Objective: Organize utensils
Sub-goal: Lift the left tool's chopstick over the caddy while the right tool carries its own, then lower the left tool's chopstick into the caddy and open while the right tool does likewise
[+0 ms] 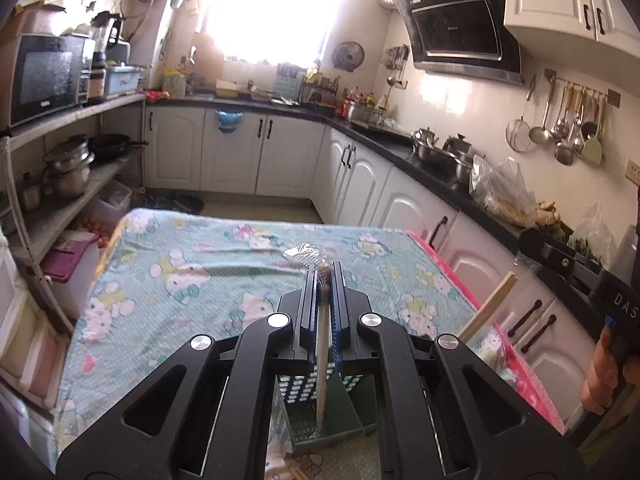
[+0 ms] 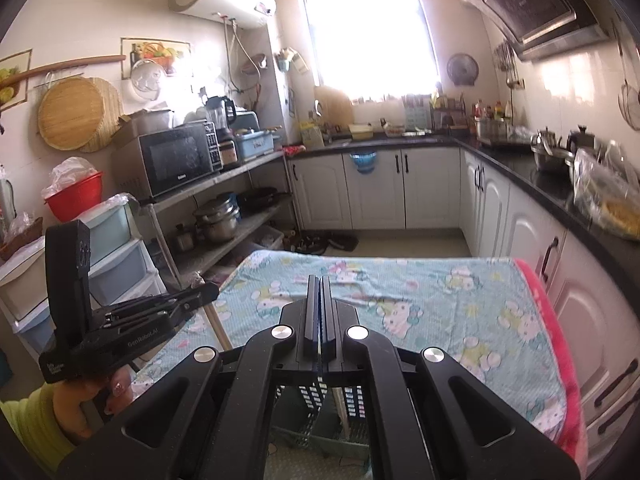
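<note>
Left gripper (image 1: 325,276): clamped on 1 wooden stick (image 1: 322,356), hanging over the green basket (image 1: 320,420) at the table's (image 1: 160,280) near edge. Right gripper (image 2: 319,292): pinching a thin stick (image 2: 343,412) above that basket. Your risk: sticks snagging the rim.

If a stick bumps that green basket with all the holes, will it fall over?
It is probably light: the green basket looks like thin plastic full of holes, so a bump may slide or tip it. It sits on a soft tablecloth, which might make it wobble. It likely feels stiff, not floppy.
</note>
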A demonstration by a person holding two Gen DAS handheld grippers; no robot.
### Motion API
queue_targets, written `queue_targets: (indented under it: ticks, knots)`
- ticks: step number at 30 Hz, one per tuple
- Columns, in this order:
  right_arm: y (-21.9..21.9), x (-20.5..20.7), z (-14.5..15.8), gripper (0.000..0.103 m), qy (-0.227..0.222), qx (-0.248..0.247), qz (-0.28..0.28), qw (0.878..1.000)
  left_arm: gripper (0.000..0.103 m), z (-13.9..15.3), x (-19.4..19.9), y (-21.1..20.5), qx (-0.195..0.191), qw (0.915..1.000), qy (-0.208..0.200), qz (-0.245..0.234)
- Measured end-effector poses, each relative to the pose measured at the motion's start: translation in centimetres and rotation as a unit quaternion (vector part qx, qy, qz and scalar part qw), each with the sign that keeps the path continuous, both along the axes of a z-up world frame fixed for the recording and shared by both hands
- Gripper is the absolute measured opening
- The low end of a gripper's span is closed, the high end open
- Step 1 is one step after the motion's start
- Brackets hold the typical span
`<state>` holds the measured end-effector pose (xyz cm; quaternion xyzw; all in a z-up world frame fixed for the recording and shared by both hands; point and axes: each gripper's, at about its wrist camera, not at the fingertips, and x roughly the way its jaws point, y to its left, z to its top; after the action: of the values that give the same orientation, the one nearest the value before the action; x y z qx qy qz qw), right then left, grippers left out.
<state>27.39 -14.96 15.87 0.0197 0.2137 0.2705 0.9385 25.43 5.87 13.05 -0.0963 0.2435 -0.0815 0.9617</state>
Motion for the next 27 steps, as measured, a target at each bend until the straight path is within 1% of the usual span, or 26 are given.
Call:
queue_targets:
  ticks: [4, 6, 11, 20, 21, 23, 24, 26, 27]
  knots:
    - [0.1, 0.4, -1.1, 0.001, 0.01, -0.001, -0.005, 1.0, 0.003, -1.4, 0.4, -0.5, 0.005, 0.9999, 0.007, -0.009]
    - [-0.1, 0.7, -1.5, 0.001, 0.016, 0.003, -0.006, 1.0, 0.003, -1.9, 0.7, -0.5, 0.001, 0.9998, 0.014, -0.013]
    - [-0.6, 1.7, -2.2, 0.001, 0.029, 0.011, -0.013, 0.999, 0.003, -3.1, 1.3, -0.2, 0.004, 0.9996, 0.025, -0.01]
    - [-1.4, 2.9, -3.9, 0.001, 0.046, 0.015, -0.029, 0.998, 0.003, -4.5, 1.9, 0.3, -0.002, 0.9985, 0.054, -0.002]
    - [-1.6, 3.0, -4.1, 0.003, 0.047, 0.014, -0.032, 0.998, 0.004, -4.7, 1.9, 0.4, -0.004, 0.9983, 0.057, 0.0]
    - [-2.1, 3.2, -4.4, 0.013, 0.052, 0.021, -0.035, 0.998, 0.008, -4.9, 1.9, 0.6, -0.008, 0.9981, 0.062, 0.003]
    - [-2.3, 3.2, -4.5, 0.019, 0.054, 0.023, -0.036, 0.998, 0.01, -5.0, 1.9, 0.7, -0.009, 0.998, 0.063, 0.005]
    - [-2.7, 3.2, -4.7, 0.021, 0.054, 0.024, -0.04, 0.997, 0.013, -5.2, 1.7, 0.9, -0.012, 0.9978, 0.065, 0.008]
    - [-2.9, 3.1, -4.8, 0.021, 0.054, 0.024, -0.04, 0.997, 0.016, -5.3, 1.6, 1.0, -0.013, 0.9977, 0.066, 0.01]
